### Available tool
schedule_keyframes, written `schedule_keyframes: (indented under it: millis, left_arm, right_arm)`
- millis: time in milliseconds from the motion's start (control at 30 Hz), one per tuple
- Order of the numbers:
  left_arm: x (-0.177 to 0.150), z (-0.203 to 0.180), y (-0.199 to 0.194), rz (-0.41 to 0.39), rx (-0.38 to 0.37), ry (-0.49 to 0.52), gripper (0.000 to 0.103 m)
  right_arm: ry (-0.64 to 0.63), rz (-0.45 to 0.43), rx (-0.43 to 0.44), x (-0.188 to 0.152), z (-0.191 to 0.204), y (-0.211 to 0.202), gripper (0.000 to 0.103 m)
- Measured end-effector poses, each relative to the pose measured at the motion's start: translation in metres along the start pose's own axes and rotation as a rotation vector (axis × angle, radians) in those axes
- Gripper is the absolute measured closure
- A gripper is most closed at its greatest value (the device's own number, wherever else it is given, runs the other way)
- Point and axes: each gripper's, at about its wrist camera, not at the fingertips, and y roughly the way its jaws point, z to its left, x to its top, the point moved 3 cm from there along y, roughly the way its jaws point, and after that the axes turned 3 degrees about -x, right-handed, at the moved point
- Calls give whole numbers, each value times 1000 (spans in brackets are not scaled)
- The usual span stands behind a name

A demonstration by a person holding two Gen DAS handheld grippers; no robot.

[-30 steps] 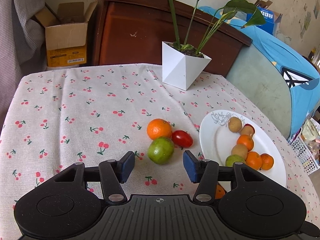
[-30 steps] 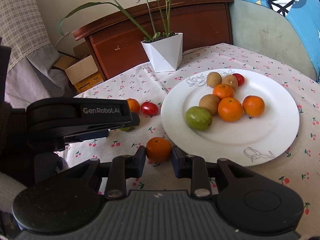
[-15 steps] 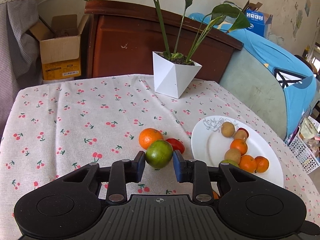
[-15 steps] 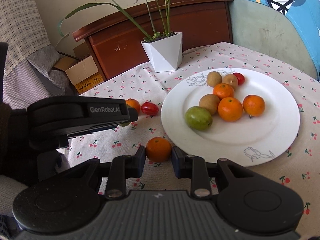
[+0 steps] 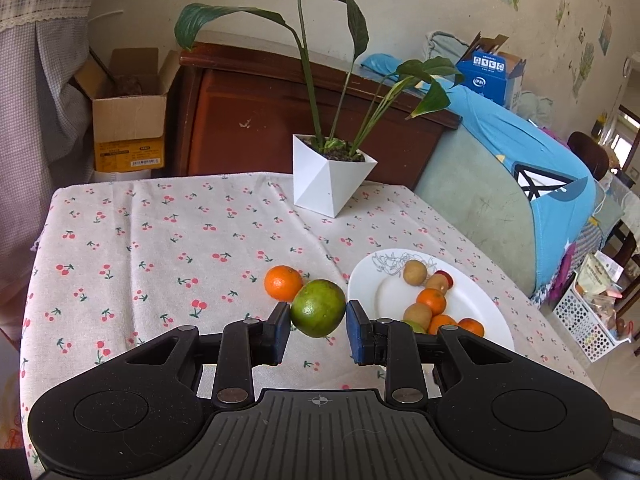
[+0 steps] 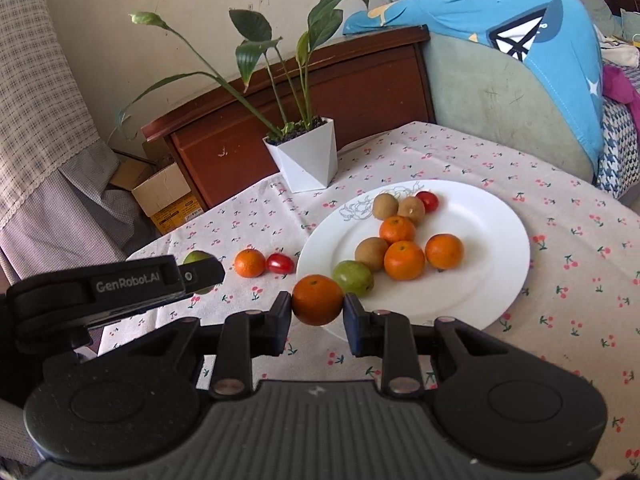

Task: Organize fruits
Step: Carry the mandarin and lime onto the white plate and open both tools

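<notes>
Here, "GenRobot.AI" in white on the left gripper (image 6: 200, 276), squeezed tight on a green fruit (image 5: 318, 308) above the cherry tablecloth (image 5: 160, 240). Then the right gripper (image 6: 317, 314), tight on an orange (image 6: 317, 300) at the white plate (image 6: 492, 280) edge. Bare cloth all around.
</notes>
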Motion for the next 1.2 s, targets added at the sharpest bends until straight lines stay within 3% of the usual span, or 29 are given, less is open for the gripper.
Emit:
schedule_keyframes:
  millis: [167, 300, 500, 967, 1067, 1167, 1200]
  left_arm:
    - [-6, -19, 0, 24, -64, 21, 75]
    - [-12, -35, 6, 41, -99, 53, 75]
    - [-25, -55, 20, 79, -136, 93, 75]
    - [-34, -67, 44, 113, -137, 114, 75]
    - [-34, -69, 45, 116, -138, 118, 72]
    - [-32, -68, 43, 106, -111, 114, 51]
    - [-31, -67, 42, 102, -107, 111, 51]
  right_arm:
    - [53, -56, -82, 14, -27, -16, 76]
    - [137, -38, -131, 12, -51, -13, 76]
    - [242, -11, -131, 7, -72, -8, 76]
    - [276, 4, -124, 4, -73, 9, 72]
    - [286, -8, -124, 5, -74, 7, 71]
    - [296, -24, -126, 7, -75, 5, 71]
    - [297, -26, -127, 7, -75, 4, 71]
